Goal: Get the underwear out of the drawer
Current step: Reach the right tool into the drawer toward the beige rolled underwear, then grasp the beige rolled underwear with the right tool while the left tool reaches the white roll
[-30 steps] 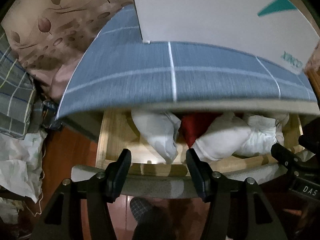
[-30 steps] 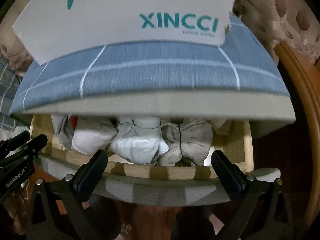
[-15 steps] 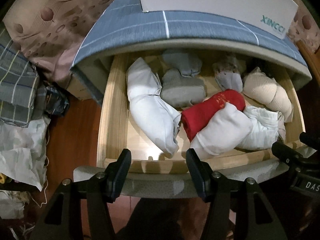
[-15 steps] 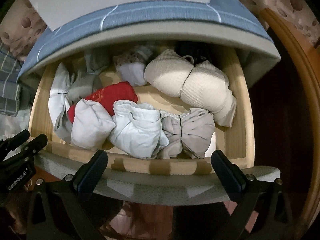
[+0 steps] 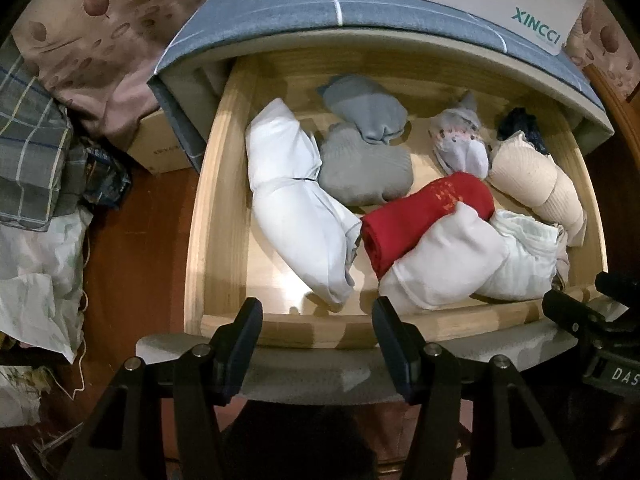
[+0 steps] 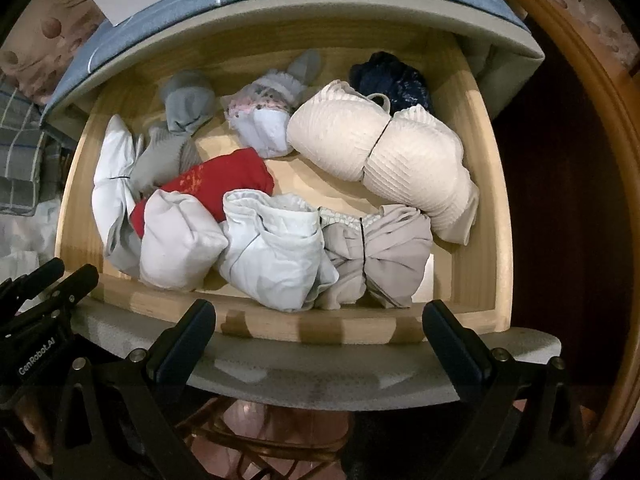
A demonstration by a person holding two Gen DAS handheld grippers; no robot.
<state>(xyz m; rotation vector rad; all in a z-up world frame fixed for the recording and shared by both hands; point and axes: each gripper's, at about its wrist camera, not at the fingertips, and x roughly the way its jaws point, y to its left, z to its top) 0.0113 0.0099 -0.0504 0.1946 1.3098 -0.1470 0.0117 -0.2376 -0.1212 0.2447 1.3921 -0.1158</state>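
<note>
Looking down from both wrist views, we now see the drawer (image 5: 224,184) standing well out from under the blue-grey checked cabinet top (image 5: 256,12), where a second ago only its front strip of bundles showed. That means the opening step looks finished and the picking can begin.

Our left gripper (image 5: 316,344) hangs over the drawer's front edge with its jaws apart and nothing between them. Our right gripper (image 6: 320,344) hangs likewise over the front rail, jaws spread wide and empty.

The underwear lies inside in rolled bundles: a long white roll (image 5: 296,208) along the left side, a red roll (image 5: 424,216) in the middle, a white bundle (image 6: 180,240) and a pale blue one (image 6: 276,248) against the front wall, a grey tied one (image 6: 376,252) beside them, and a cream ribbed pair (image 6: 384,148) toward the right.

We judge the front bundles the easiest first reach, since they sit just beyond our fingertips; nothing has been lifted yet.
</note>
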